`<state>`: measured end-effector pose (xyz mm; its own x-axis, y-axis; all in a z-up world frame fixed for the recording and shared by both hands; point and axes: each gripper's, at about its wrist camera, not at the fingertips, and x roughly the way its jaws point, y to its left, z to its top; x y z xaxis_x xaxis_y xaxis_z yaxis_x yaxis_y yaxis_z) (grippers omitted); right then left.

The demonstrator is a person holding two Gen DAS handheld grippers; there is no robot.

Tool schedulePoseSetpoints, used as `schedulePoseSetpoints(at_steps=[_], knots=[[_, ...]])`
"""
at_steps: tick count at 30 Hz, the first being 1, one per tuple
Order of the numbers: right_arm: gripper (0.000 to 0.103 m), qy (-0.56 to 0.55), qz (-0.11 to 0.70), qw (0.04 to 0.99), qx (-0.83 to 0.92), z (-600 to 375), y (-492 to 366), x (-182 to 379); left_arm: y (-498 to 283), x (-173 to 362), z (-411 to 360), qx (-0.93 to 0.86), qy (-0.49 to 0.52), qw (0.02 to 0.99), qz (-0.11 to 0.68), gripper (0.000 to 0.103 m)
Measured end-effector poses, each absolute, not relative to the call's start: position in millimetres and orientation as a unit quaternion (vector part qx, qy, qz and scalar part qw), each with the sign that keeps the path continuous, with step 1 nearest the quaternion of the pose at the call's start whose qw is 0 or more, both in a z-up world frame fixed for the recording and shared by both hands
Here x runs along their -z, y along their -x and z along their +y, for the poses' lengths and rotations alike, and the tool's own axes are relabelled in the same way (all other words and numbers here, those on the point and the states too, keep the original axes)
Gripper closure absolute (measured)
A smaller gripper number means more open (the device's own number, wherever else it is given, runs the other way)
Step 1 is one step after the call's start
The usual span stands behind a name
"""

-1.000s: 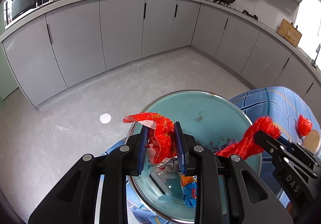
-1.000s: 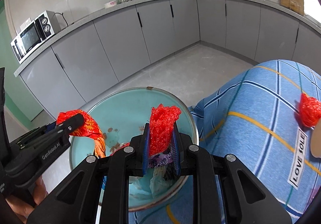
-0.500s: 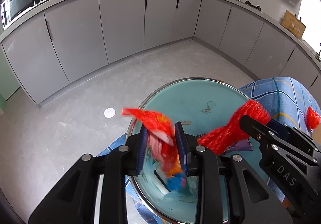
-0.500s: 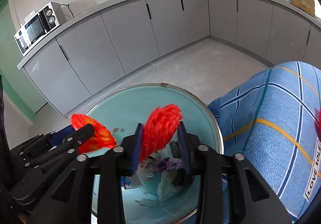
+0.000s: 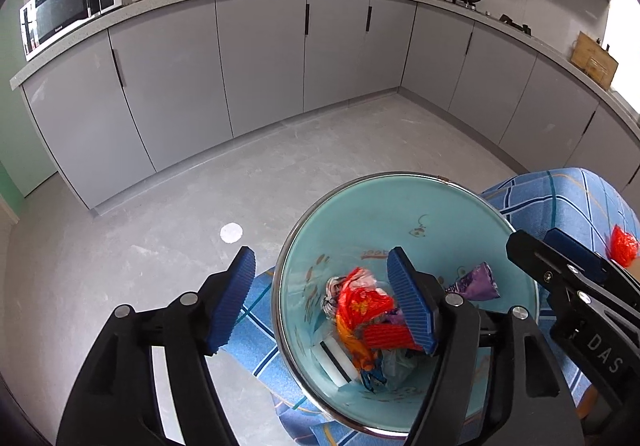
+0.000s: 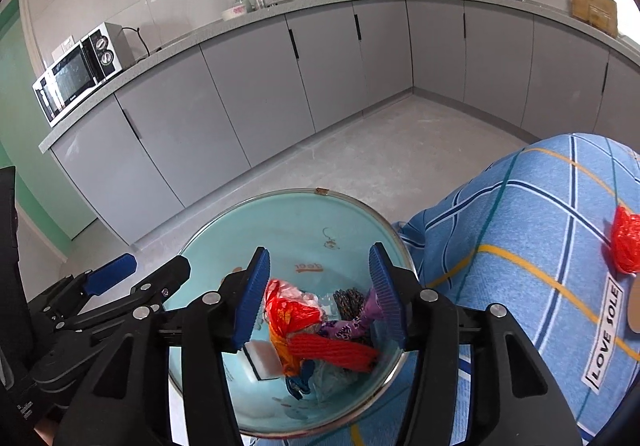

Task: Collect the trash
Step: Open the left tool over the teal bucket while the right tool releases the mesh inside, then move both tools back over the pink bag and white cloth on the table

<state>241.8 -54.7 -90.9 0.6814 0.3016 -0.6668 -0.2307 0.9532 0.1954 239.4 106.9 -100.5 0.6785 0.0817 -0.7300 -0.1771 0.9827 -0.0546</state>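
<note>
- Your left gripper [image 5: 320,298] hangs over the near-left rim of the bin [image 5: 400,186]; jaws are opening, blue pads spread wide, nothing pinched btwn them.
- Your right gripper [image 6: 318,292] sits over the same bin, angled down into it; jaws opening too, pads clear of the trash, nothing gripped.
- The bin is round w/ a metal rim and pale teal inside, standing on the grey kitchen floor just beside a table covered in blue plaid cloth [image 6: 520,226].
- Trash lies loose in the bin bottom: a red-orange printed wrapper [image 6: 290,312], a red mesh net [image 6: 332,352] lying across it, a purple wrapper [image 6: 370,308], a white block w/ a dark stripe [image 6: 262,358], plus clear plastic scraps.
- One more red net scrap [image 6: 626,244] lies on the cloth at far right, well apart from the bin, near a "LOVE SOLE" label [image 6: 604,334].
- Background: grey cabinets, microwave [image 5: 72,2] on the counter at left.
</note>
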Motion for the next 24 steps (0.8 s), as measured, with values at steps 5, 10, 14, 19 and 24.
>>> schedulePoseSetpoints(at_steps=[5, 10, 14, 19, 24], knots=[[0.041, -0.051, 0.359, 0.921, -0.143, -59, -232, 80, -232, 92, 103, -0.084, 0.057, 0.917, 0.386, 0.026], [0.025, -0.059, 0.340, 0.930, -0.129, -68, -219, 72, -227, 85, 96, -0.088, 0.042, 0.918, 0.385, 0.020], [0.016, -0.063, 0.325, 0.936, -0.116, -79, -207, 68, -220, 80, 89, -0.090, 0.029, 0.921, 0.378, 0.012], [0.011, -0.072, 0.313, 0.942, -0.092, -102, -191, 62, -210, 70, 75, -0.083, 0.024, 0.926, 0.368, 0.006], [0.011, -0.076, 0.305, 0.947, -0.069, -125, -176, 55, -202, 62, 53, -0.071, 0.013, 0.930, 0.361, 0.006]])
